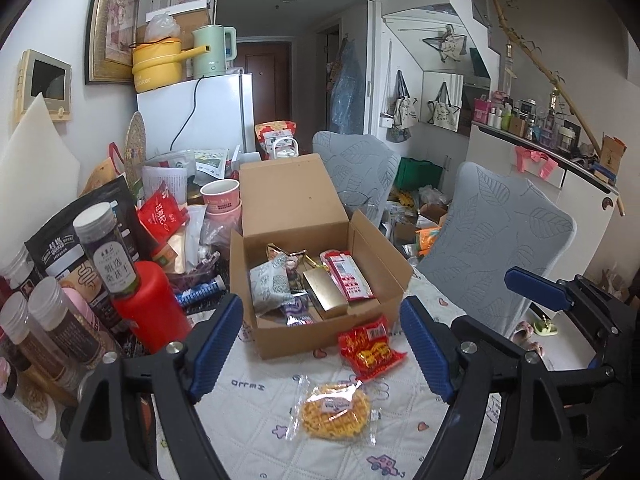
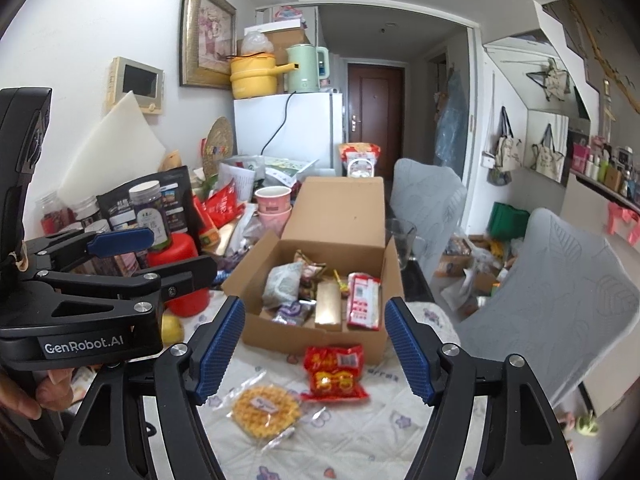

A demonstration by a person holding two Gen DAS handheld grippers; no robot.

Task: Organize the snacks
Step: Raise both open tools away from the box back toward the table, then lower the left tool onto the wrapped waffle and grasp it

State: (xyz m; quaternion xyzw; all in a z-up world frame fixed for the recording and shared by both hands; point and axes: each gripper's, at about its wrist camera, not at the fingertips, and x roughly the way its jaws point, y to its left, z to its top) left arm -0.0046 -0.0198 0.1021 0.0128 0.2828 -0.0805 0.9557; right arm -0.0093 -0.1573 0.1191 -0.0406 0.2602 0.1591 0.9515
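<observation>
An open cardboard box (image 1: 296, 340) (image 2: 280, 336) stands on the quilted table cover, lid flap up. Inside lie a grey packet (image 1: 270, 284), a gold box (image 1: 324, 292) and a pink-red packet (image 1: 348, 280). In front of the box lie a red snack packet (image 1: 370, 346) (image 2: 334, 372) and a clear-wrapped yellow waffle (image 1: 334, 412) (image 2: 266, 406). My left gripper (image 1: 322, 346) hangs open above these two, holding nothing. My right gripper (image 2: 316, 348) is open beside it and also holds nothing. One of the right gripper's blue pads (image 1: 536, 288) shows at the right.
Left of the box stand a red canister (image 1: 154, 308), several jars (image 1: 104, 248), dark pouches and pink cups (image 1: 222, 196). Two grey leaf-patterned chairs (image 1: 496, 248) are at the table's right edge. A lemon (image 2: 172, 328) lies by the canister. A hand (image 2: 24, 396) grips the left tool.
</observation>
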